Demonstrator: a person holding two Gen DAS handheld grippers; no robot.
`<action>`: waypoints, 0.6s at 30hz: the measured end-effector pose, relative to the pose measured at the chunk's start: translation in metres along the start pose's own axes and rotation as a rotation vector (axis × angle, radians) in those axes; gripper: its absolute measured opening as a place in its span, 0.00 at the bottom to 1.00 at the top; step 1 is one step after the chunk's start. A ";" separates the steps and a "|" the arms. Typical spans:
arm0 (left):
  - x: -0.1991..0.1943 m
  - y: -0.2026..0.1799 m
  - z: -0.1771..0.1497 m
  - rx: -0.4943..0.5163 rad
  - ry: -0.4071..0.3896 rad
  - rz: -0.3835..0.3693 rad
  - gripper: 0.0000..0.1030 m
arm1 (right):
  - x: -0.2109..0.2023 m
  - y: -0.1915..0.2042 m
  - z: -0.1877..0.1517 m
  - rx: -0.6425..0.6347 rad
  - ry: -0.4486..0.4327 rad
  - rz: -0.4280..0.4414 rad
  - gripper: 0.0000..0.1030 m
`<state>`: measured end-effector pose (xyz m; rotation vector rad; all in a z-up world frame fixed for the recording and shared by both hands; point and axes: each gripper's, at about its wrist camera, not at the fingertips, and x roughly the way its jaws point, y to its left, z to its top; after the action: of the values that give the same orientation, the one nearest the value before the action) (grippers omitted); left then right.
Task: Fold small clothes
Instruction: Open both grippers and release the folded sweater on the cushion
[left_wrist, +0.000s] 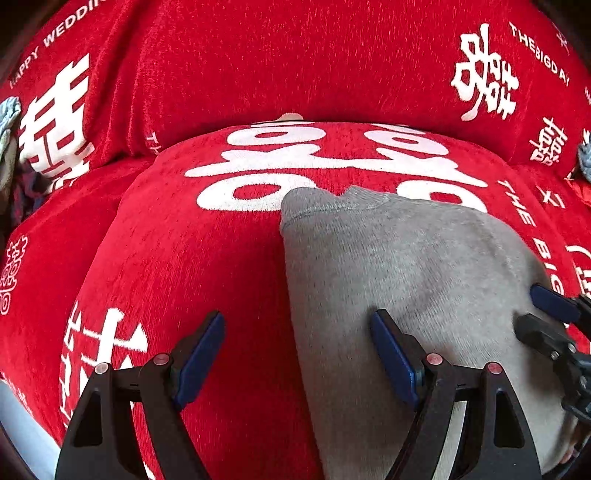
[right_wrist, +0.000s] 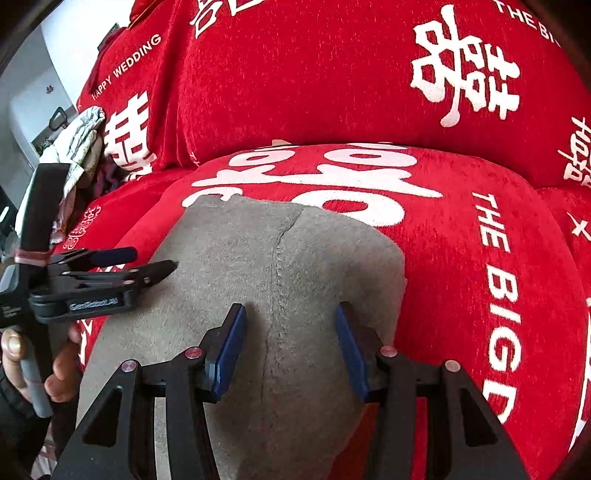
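Note:
A small grey garment (left_wrist: 406, 280) lies flat on a red sofa seat cushion (left_wrist: 192, 251); it also shows in the right wrist view (right_wrist: 280, 280) with a seam down its middle. My left gripper (left_wrist: 297, 358) is open, hovering over the garment's left edge, holding nothing. In the right wrist view it (right_wrist: 155, 260) comes in from the left over the same edge. My right gripper (right_wrist: 291, 350) is open above the garment's near middle, holding nothing. In the left wrist view it (left_wrist: 543, 314) shows at the garment's right side.
The red sofa cover carries white characters and lettering; its backrest (left_wrist: 295, 55) rises behind the seat. A pile of other clothes (right_wrist: 79, 144) lies at the sofa's left end. A white wall (right_wrist: 37, 81) shows beyond.

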<state>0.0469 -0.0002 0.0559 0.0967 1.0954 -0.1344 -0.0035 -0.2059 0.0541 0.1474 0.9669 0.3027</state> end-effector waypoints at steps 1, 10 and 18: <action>-0.002 0.000 0.000 0.000 -0.001 0.002 0.79 | -0.001 0.002 0.000 -0.013 0.004 -0.011 0.52; -0.062 -0.013 -0.045 0.043 -0.091 -0.045 0.79 | -0.070 0.059 -0.041 -0.152 -0.093 0.050 0.53; -0.075 -0.020 -0.084 0.062 -0.114 -0.008 0.79 | -0.062 0.059 -0.087 -0.175 -0.057 -0.030 0.52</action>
<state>-0.0637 -0.0030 0.0846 0.1382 0.9783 -0.1792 -0.1190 -0.1703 0.0692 -0.0179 0.8812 0.3523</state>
